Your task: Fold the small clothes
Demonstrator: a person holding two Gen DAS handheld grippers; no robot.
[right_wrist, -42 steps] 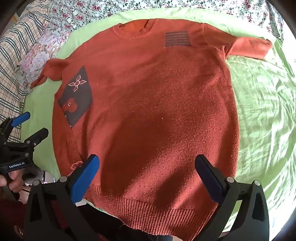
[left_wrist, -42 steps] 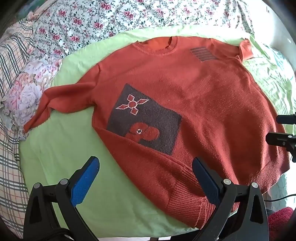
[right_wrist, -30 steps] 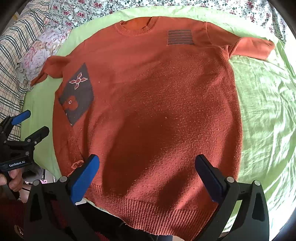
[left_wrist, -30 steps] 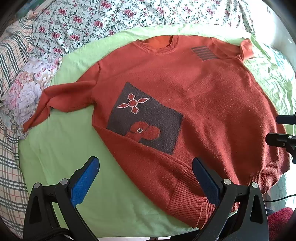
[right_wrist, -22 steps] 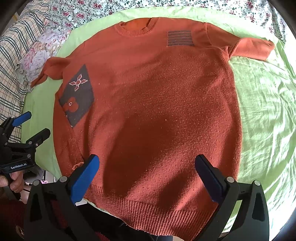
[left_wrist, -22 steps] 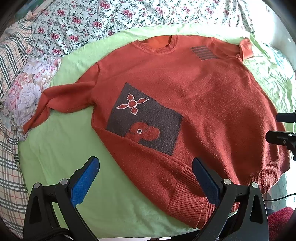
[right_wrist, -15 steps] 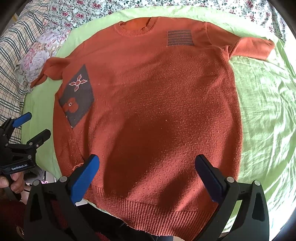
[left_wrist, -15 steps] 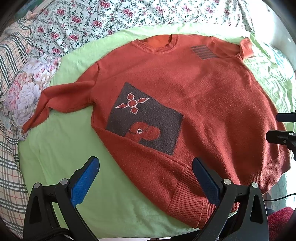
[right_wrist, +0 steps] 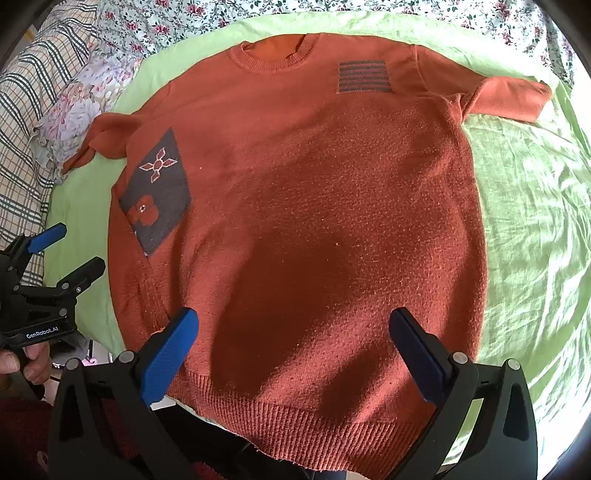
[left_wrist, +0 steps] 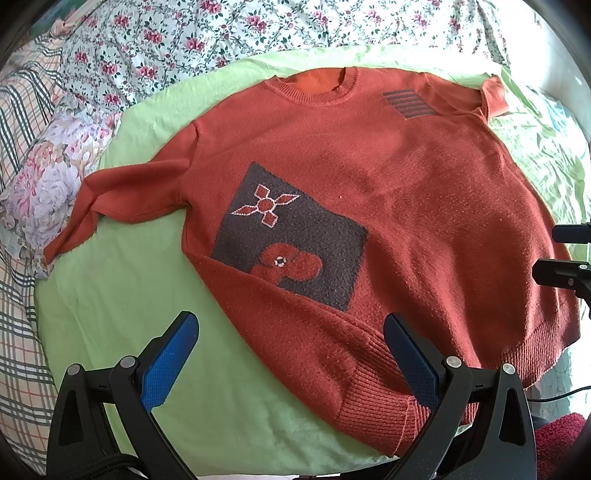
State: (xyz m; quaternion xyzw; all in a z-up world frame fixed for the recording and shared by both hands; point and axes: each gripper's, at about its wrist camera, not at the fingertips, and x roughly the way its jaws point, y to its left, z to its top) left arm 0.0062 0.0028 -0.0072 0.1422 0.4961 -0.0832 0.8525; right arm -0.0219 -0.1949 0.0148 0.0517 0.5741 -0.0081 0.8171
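Note:
A small rust-orange knit sweater (left_wrist: pixel 388 177) lies flat, front up, on a light green sheet (left_wrist: pixel 122 302); it also fills the right wrist view (right_wrist: pixel 314 203). It bears a dark grey patch (left_wrist: pixel 291 240) with a flower motif and a striped patch (right_wrist: pixel 364 76) on the chest. Its left sleeve (left_wrist: pixel 125 195) stretches out sideways and its right sleeve (right_wrist: pixel 509 98) lies out to the right. My left gripper (left_wrist: pixel 290 354) is open and empty above the sweater's lower left hem corner. My right gripper (right_wrist: pixel 293 347) is open and empty above the hem's middle.
Flowered bedding (left_wrist: pixel 184 33) lies beyond the green sheet, with a pastel floral pillow (left_wrist: pixel 48 184) and plaid fabric (left_wrist: pixel 18 332) at the left. The bed's near edge runs under the sweater hem (right_wrist: pixel 314 421). Each gripper shows at the edge of the other's view.
Almost nothing has changed; both grippers hover open with only slight drift over the sweater's hem.

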